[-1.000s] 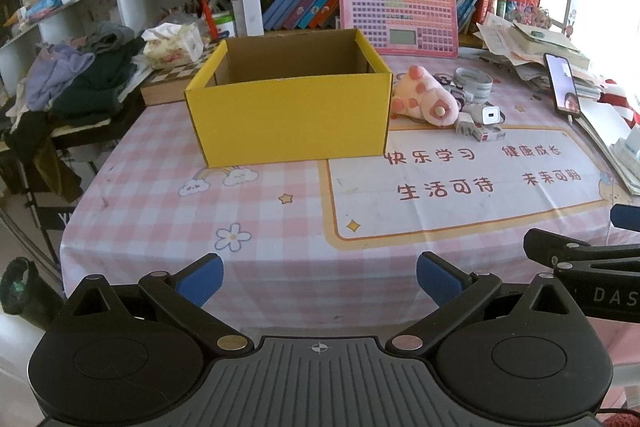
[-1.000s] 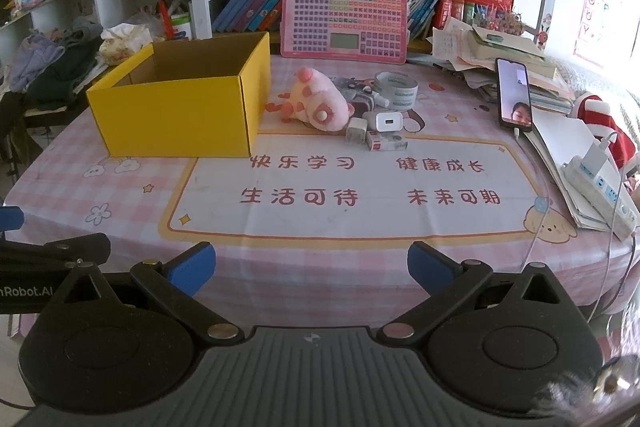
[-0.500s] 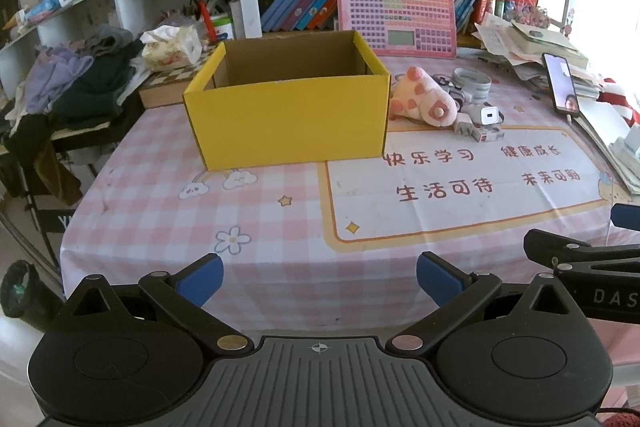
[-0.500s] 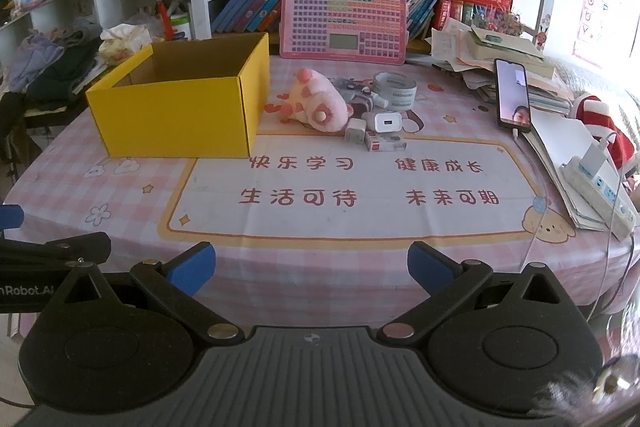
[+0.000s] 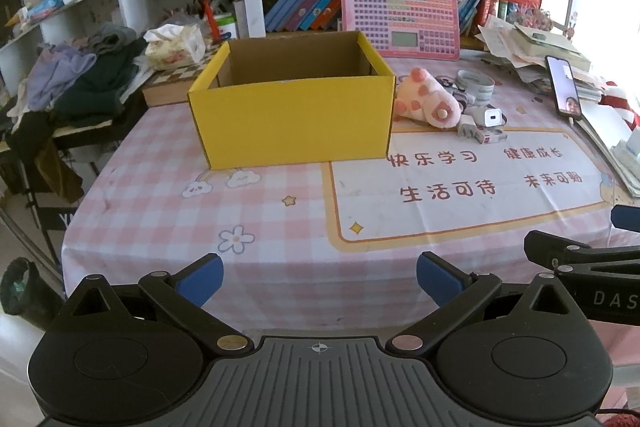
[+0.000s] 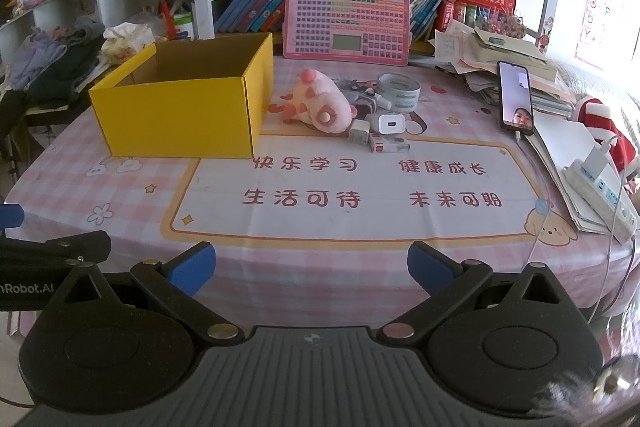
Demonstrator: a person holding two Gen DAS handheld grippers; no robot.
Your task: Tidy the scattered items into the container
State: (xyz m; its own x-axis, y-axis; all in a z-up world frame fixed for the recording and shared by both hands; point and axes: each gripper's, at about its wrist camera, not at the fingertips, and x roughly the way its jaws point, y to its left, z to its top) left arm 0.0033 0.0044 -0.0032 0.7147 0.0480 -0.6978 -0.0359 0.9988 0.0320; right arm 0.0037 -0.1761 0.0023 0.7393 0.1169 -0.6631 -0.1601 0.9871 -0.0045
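Observation:
An open yellow cardboard box point(image 5: 292, 119) point(image 6: 180, 115) stands on the pink checked tablecloth, and what shows of its brown inside is bare. Right of it lie a pink plush toy point(image 5: 426, 101) point(image 6: 318, 103), a roll of tape point(image 5: 476, 83) point(image 6: 400, 91), a white charger point(image 5: 490, 117) point(image 6: 390, 125), a smaller white plug point(image 6: 359, 131) and a small red-and-white packet point(image 5: 490, 138) point(image 6: 389, 143). My left gripper point(image 5: 319, 279) hangs open at the near table edge, far from the box. My right gripper point(image 6: 311, 267) is open too, nothing between its fingers.
A pink keyboard toy point(image 6: 346, 23) leans on the bookshelf behind. A phone point(image 6: 516, 101) rests against piled papers at the right, with a power strip point(image 6: 600, 191) nearer. Clothes point(image 5: 72, 83) heap on a side table at left. Printed mat point(image 6: 360, 187) covers the table's middle.
Both views have crept slightly nearer the table; the objects lie where they were and both grippers stay open.

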